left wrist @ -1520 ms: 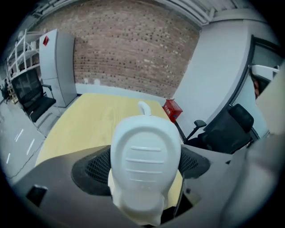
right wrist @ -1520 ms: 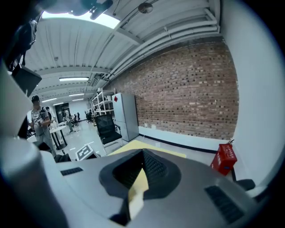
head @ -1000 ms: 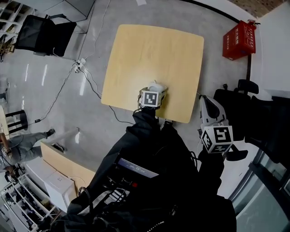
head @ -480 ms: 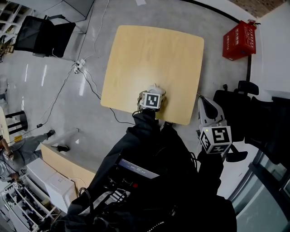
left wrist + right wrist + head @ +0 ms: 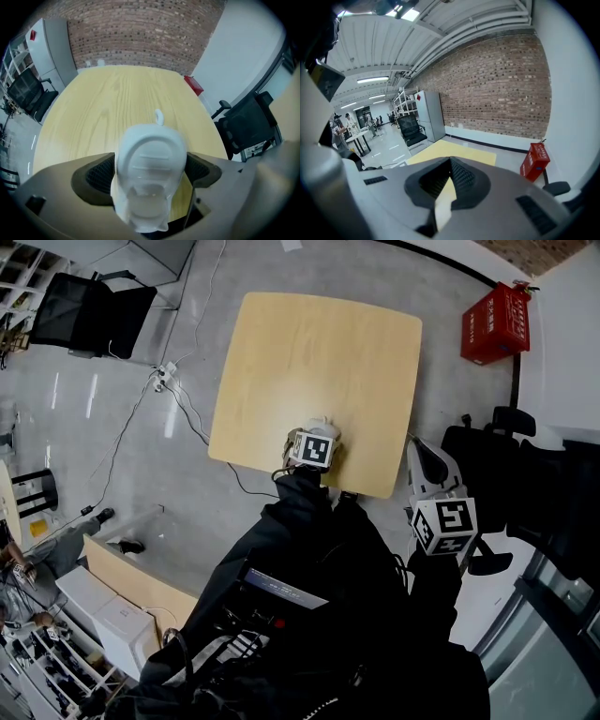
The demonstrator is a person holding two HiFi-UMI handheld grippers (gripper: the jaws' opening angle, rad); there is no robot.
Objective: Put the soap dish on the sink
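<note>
The white soap dish [image 5: 150, 154] is clamped between the left gripper's [image 5: 151, 180] fingers, low centre of the frame, over the desk [image 5: 319, 343] near its lower edge. No sink shows, so the placing is not yet done. The right gripper's [image 5: 448, 187] fingers are closed on nothing.

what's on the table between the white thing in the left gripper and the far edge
Nothing: the table beyond the white thing is bare wood, clearest in the left gripper view.
</note>
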